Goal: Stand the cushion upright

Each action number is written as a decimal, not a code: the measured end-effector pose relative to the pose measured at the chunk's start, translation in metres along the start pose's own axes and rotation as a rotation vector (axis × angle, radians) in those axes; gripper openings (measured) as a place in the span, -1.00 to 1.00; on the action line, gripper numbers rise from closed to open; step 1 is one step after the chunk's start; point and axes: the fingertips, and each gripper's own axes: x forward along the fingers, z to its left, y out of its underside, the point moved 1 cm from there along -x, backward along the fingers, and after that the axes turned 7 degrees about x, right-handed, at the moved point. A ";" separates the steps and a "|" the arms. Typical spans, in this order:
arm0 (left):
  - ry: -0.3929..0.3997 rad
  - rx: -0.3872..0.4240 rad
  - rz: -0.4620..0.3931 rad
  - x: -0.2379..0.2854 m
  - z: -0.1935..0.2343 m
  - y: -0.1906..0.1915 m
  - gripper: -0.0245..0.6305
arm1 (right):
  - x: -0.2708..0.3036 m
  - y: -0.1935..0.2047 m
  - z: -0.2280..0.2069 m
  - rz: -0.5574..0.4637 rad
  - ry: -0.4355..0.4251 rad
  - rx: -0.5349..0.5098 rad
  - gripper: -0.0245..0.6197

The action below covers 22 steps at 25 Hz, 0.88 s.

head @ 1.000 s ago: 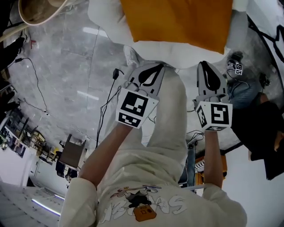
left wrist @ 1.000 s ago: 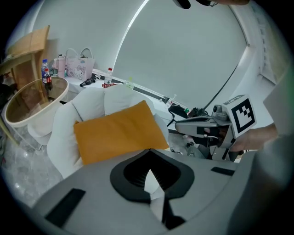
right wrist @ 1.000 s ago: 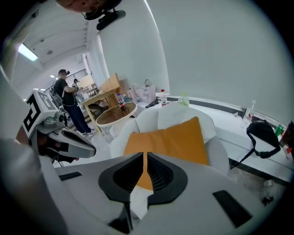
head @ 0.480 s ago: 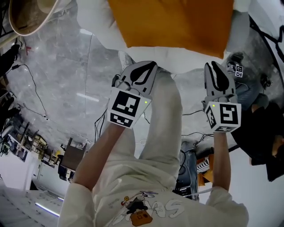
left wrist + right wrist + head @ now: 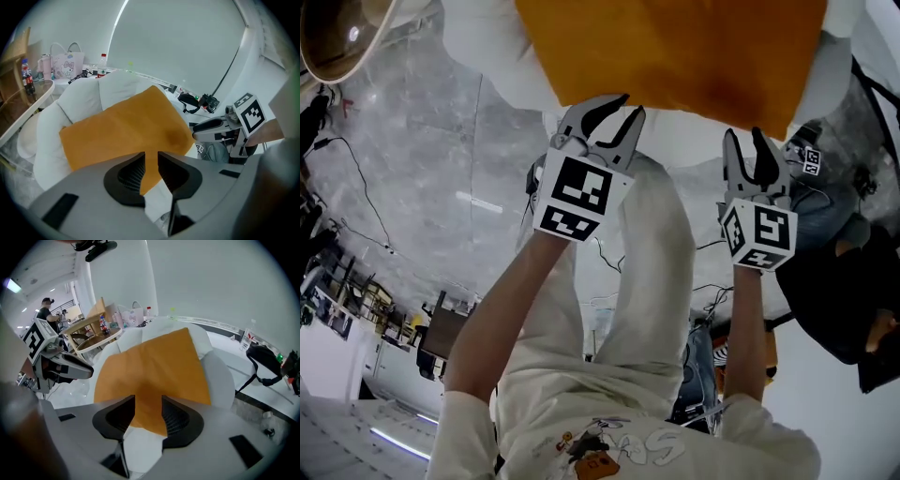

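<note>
Head view, change: my left claw (image 5: 617, 112) and right claw (image 5: 744, 141) are closer to the near edge of the flat orange fabric cushion (image 5: 675, 47) than a second ago. Both have just been opening from clenched, with nothing between the pads.
Head view, cushion: it lies on the white padded seat (image 5: 502, 70).
Head view, room: glossy grey marble floor (image 5: 412, 141) with black cables (image 5: 356, 178).
Head view, cut off: the cushion's far edge runs out of frame.
Left gripper view, claw: released, with a narrow gap; a cushion corner shows beyond it, pads clear of the fabric.
Left gripper view, room: pale wall, pink carrier bag (image 5: 65, 63).
Right gripper view, claw: released, with a wider gap; the cushion's near edge shows through it, ungripped.
Right gripper view, room: wooden table with bottles (image 5: 93, 336).
Right gripper view, unclear: distant figures are too small to read.
</note>
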 end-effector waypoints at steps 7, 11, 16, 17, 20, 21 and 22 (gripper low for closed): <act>-0.028 0.005 0.078 0.030 0.017 0.025 -0.34 | 0.023 0.004 0.000 0.007 0.021 0.058 -0.27; -0.069 0.003 0.108 0.045 0.027 0.031 -0.03 | 0.030 0.008 -0.007 0.008 0.033 0.078 -0.21; -0.101 -0.052 0.146 0.053 0.040 0.041 0.21 | 0.038 0.018 -0.016 0.024 0.071 0.097 -0.08; -0.105 -0.049 0.150 0.056 0.042 0.043 0.23 | 0.042 0.020 -0.018 0.027 0.076 0.098 -0.05; -0.123 -0.053 0.166 0.067 0.052 0.050 0.31 | 0.054 0.023 -0.026 0.026 0.092 0.108 -0.04; -0.135 -0.058 0.172 0.070 0.056 0.053 0.34 | 0.058 0.022 -0.028 0.025 0.096 0.118 -0.04; -0.147 -0.060 0.177 0.072 0.058 0.055 0.36 | 0.061 0.022 -0.030 0.024 0.099 0.129 -0.04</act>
